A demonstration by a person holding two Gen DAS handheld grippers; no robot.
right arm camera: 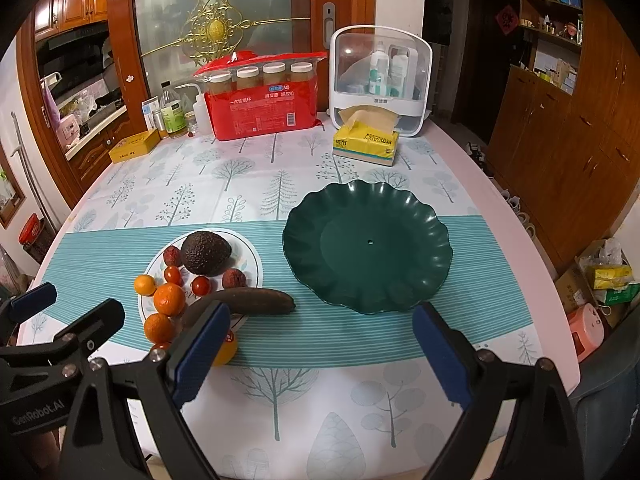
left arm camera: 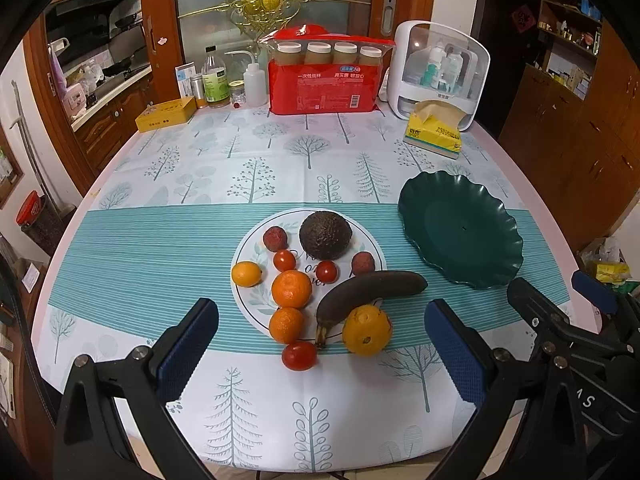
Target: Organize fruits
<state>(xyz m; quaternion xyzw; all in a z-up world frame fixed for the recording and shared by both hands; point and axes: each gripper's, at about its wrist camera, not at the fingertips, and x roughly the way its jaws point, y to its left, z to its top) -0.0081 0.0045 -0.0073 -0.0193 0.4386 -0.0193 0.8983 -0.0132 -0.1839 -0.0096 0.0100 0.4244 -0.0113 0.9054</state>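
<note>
Your left tool (left arm camera: 320, 336) and right tool (right arm camera: 322, 336) both hover with fingers spread wide and nothing held, low over the near edge of the surface (left arm camera: 160, 248). Nothing looks sorted yet: the avocado (left arm camera: 325, 235), banana (left arm camera: 370, 292), oranges and tomatoes all crowd the white plate (left arm camera: 248, 248), while the green dish (right arm camera: 368, 246) beside it sits empty. Legible writing: "GenRobot.AI" on your left tool's body, and "一次性纸杯" on the red pack (left arm camera: 324, 84).
</note>
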